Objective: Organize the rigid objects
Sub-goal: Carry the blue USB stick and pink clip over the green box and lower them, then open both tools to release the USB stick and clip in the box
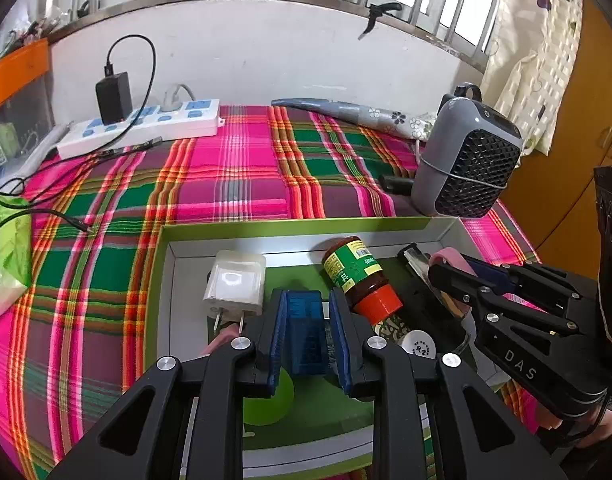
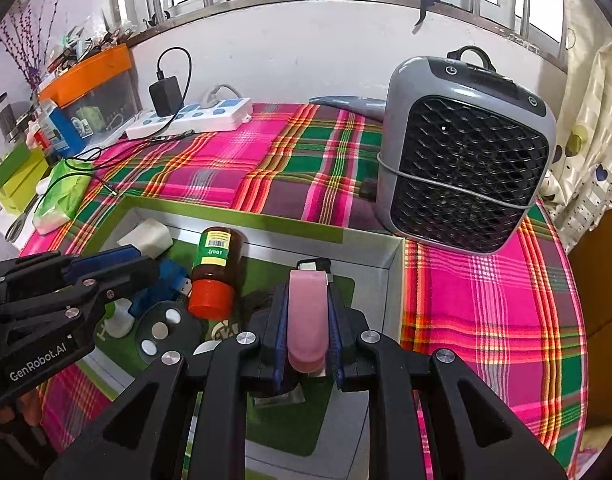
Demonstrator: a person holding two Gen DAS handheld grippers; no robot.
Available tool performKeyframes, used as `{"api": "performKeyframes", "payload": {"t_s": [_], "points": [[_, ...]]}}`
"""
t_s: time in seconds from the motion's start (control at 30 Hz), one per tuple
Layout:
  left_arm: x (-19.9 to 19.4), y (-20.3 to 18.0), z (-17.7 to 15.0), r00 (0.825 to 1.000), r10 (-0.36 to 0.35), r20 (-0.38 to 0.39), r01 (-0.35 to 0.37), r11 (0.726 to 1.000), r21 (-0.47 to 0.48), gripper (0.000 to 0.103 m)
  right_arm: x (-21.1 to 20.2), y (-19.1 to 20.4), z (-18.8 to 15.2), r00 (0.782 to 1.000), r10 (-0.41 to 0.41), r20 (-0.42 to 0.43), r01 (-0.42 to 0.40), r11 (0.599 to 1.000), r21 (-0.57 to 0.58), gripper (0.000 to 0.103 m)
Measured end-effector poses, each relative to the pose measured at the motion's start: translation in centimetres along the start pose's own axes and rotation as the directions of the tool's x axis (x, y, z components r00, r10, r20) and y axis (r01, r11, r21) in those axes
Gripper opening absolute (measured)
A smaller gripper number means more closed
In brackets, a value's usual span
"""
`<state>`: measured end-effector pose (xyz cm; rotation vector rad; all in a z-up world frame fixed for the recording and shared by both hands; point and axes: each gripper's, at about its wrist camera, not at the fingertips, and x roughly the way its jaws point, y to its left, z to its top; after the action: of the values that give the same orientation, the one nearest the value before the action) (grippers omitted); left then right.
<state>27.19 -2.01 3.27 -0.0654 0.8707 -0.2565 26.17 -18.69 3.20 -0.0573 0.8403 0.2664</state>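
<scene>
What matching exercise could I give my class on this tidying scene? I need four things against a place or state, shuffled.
Things:
1. blue object
2. pink object
3. sauce bottle
4. grey fan heater

Places or states:
A. standing on the plaid cloth outside the box
B. clamped in the right gripper
C. lying on its side in the box, red cap nearest the cameras
D. clamped in the left gripper

Pairs: 1-D, 2-B, 3-C, 4-A
</scene>
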Motion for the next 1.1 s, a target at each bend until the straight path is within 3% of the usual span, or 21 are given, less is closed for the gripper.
{"api": "performKeyframes", "payload": {"t_s": [0.97,1.1], "points": [[0.40,0.07,-0.39,0.999,0.017,-0.029,-0.017,1.000,0.000,0.023,1.00,-0.22,-0.32,1.000,0.015,-0.013,-0.015,1.000,0.022,0.019],[0.11,-0.05,-0.49,0.999,0.023,-0.024,-0.022,1.000,0.003,0.025,0.77,-0.24,-0.40,1.000,0.016,-0.005,-0.016,1.000,0.023,0.023]]}}
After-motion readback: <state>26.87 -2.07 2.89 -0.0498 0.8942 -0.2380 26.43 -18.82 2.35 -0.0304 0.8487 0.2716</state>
